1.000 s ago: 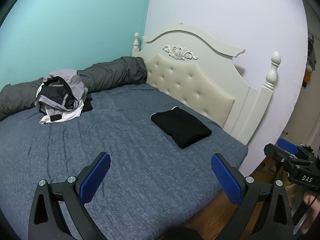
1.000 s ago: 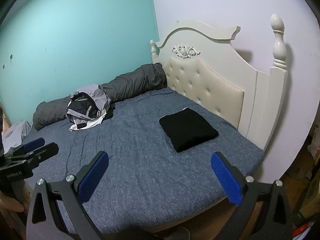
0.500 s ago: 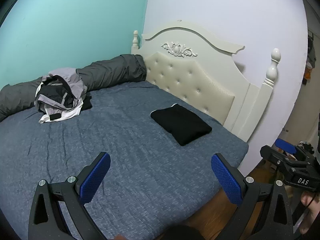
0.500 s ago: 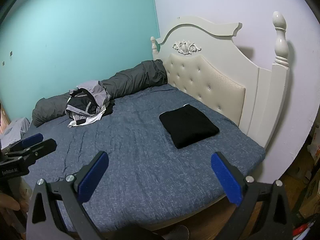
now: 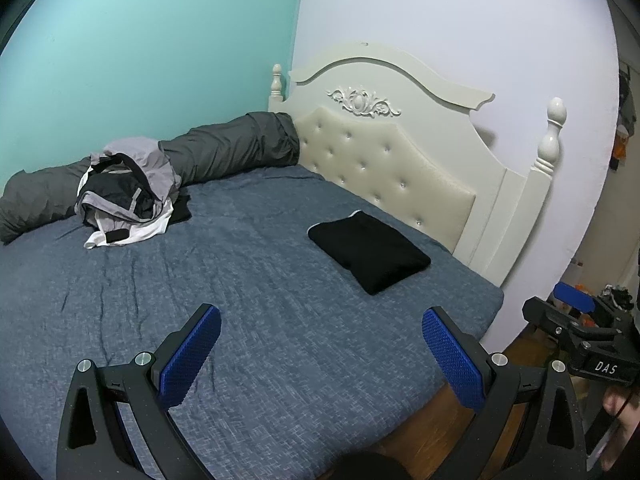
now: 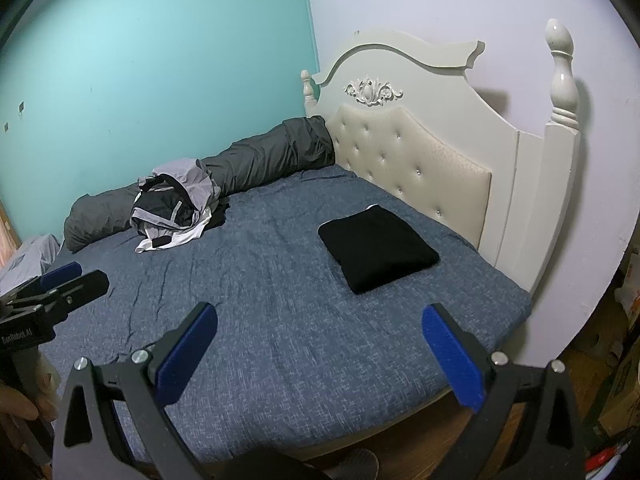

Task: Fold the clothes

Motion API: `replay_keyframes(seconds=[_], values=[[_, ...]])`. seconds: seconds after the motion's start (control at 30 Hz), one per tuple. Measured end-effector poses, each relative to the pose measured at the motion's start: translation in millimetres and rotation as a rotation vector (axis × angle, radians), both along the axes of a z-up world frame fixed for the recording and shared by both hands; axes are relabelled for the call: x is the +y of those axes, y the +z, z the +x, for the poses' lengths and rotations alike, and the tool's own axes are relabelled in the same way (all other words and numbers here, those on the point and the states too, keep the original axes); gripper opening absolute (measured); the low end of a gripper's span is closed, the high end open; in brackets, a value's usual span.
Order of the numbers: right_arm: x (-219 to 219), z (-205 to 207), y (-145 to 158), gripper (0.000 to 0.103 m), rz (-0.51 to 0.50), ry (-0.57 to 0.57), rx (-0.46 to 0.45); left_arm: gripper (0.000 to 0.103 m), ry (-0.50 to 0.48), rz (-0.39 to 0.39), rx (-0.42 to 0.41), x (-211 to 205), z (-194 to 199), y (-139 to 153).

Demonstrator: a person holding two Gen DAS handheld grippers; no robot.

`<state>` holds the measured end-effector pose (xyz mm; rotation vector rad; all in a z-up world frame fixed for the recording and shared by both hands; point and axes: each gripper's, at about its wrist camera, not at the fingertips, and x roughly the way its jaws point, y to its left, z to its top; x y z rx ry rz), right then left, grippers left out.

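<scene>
A folded black garment (image 5: 370,251) (image 6: 378,254) lies on the blue bed (image 5: 260,280) (image 6: 260,280) near the headboard. A loose heap of grey, black and white clothes (image 5: 128,192) (image 6: 176,208) sits at the bed's far side against the dark bolster. My left gripper (image 5: 320,352) hangs open over the bed's near edge, nothing between its blue pads. My right gripper (image 6: 320,344) is open too, held above the near edge. Each gripper also shows in the other's view: the right gripper (image 5: 580,320) at far right, the left gripper (image 6: 48,292) at far left.
A long dark grey bolster (image 5: 224,148) (image 6: 256,164) runs along the teal wall. The cream tufted headboard (image 5: 384,160) (image 6: 420,168) with posts bounds the bed on the right. Wooden floor (image 5: 420,432) lies below the bed's near corner. Clutter (image 6: 624,360) stands at the right.
Both grippers have drawn back slightly from the bed, so the bed looks a bit farther. Both stay open. The clothes have not moved.
</scene>
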<state>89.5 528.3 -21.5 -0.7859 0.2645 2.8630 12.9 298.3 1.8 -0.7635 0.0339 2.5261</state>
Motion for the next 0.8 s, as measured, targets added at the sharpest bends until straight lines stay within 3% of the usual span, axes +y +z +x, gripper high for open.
replay_keyframes(seconds=[0.8], values=[[4.1, 1.7, -3.8, 0.103, -0.01, -0.017, -0.006, 0.103, -0.007, 0.011, -0.001, 2.7, 2.4, -4.1]])
